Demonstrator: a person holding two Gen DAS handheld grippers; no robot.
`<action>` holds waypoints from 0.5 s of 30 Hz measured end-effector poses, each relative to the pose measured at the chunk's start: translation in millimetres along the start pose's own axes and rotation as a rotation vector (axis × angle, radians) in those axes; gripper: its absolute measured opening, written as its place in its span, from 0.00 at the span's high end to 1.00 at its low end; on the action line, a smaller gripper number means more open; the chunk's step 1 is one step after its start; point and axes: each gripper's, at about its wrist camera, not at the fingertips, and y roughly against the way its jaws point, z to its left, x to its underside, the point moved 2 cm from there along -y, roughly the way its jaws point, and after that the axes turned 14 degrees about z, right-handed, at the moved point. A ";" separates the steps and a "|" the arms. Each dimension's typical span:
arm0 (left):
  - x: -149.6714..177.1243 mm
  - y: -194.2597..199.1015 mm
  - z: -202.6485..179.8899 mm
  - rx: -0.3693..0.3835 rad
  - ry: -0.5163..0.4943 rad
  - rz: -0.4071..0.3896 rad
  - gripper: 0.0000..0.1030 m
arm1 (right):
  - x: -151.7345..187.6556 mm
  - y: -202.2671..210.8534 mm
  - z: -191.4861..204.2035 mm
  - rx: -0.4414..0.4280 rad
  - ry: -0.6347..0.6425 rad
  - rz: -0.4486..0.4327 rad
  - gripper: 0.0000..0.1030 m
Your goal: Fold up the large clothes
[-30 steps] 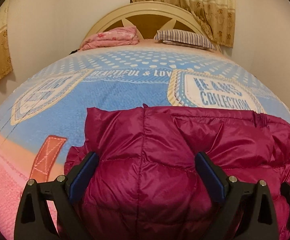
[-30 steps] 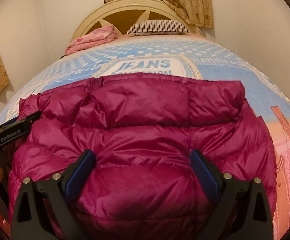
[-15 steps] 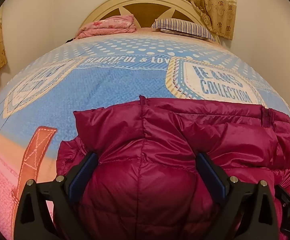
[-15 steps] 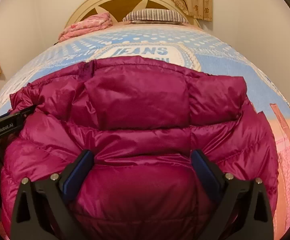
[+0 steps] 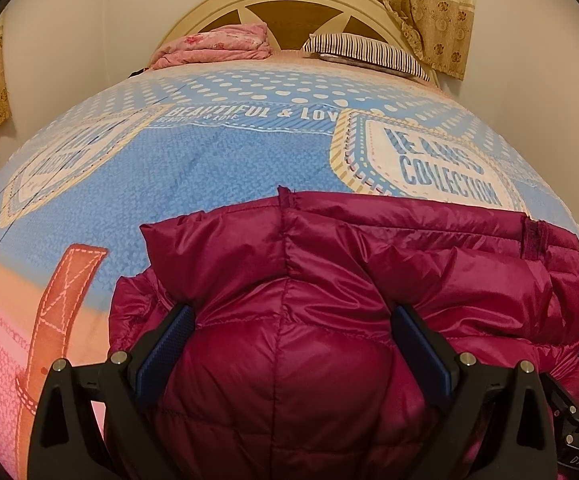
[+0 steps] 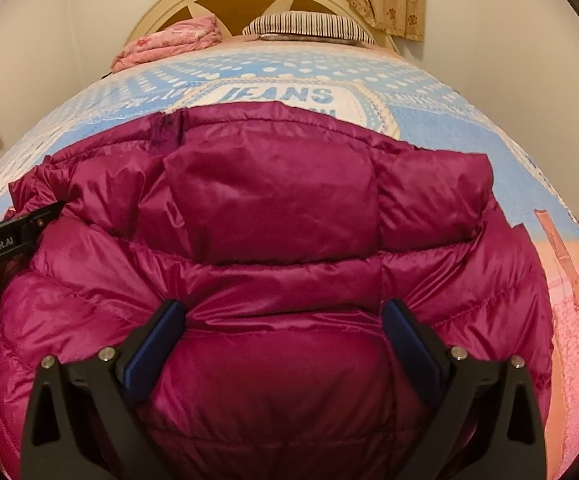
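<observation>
A magenta quilted down jacket (image 5: 329, 280) lies folded on the near part of the bed; it also fills the right wrist view (image 6: 273, 208). My left gripper (image 5: 289, 320) is open, its jaws wide apart with a puffy bulge of the jacket's left part between them. My right gripper (image 6: 283, 316) is open the same way over the jacket's right part. The left gripper's body (image 6: 5, 240) shows at the left edge of the right wrist view. Whether the pads press the fabric I cannot tell.
The bed (image 5: 209, 168) has a blue and pink printed cover. A folded pink blanket (image 5: 217, 46) and a striped pillow (image 5: 365, 54) lie at the headboard (image 5: 289, 4). Walls stand on both sides and curtains (image 5: 417, 8) hang behind.
Both grippers have drawn back toward the near edge with the jacket bunching up; more bare bed cover shows beyond its far edge. The jaws stay open.
</observation>
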 end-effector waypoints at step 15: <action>24.2 34.7 -4.8 -0.015 -0.002 -0.033 0.03 | 13.4 43.6 44.7 -0.021 0.073 -0.090 0.01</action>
